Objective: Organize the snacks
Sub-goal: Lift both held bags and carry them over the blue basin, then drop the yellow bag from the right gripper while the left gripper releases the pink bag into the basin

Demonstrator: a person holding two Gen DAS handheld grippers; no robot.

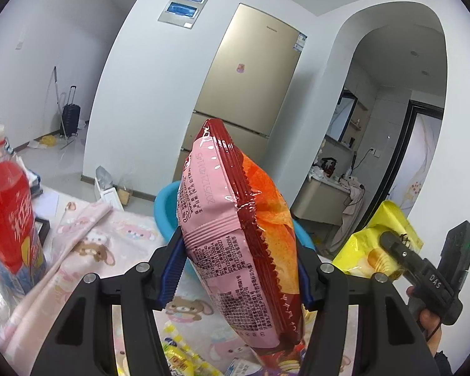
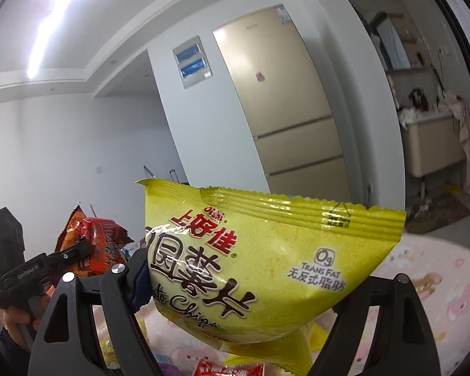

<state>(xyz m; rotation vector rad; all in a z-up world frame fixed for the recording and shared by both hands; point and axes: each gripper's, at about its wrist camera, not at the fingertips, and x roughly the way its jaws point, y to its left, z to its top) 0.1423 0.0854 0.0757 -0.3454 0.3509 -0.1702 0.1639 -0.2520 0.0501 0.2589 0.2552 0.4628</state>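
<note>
My left gripper is shut on a red and pink chip bag, held upright above the table, in front of a blue basin. My right gripper is shut on a yellow potato chip bag, also lifted above the table. In the left wrist view the yellow bag and the right gripper show at the right. In the right wrist view the red bag and the left gripper show at the left. Small snack packets lie on the table below.
A red drink bottle stands at the left on the pink cartoon tablecloth. A red packet lies under the right gripper. A gold fridge and white walls stand behind the table.
</note>
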